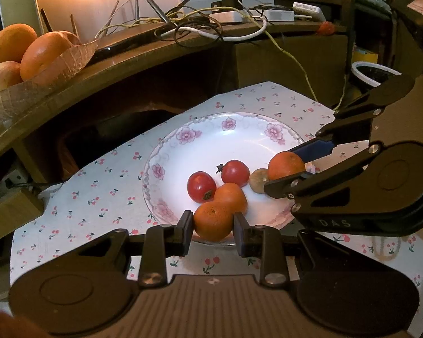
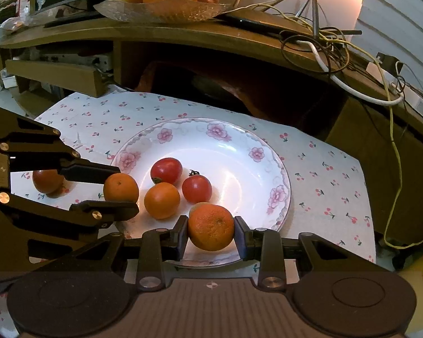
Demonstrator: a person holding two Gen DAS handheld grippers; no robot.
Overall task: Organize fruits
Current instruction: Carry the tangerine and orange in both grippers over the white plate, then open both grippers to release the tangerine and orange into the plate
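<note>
Left gripper (image 1: 213,226) fingers clamped on a tangerine (image 1: 213,220) at the near rim of the floral plate (image 1: 200,143). Right gripper (image 2: 211,232) fingers grip another tangerine (image 2: 211,227) (same plate, opposite edge). Two cherry tomatoes (image 1: 201,186) and a third tangerine (image 1: 230,197) sit mid-plate.

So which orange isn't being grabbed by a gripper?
The middle orange on the plate, beside the tomatoes. The left gripper and right gripper each squeeze one of the other oranges.
</note>
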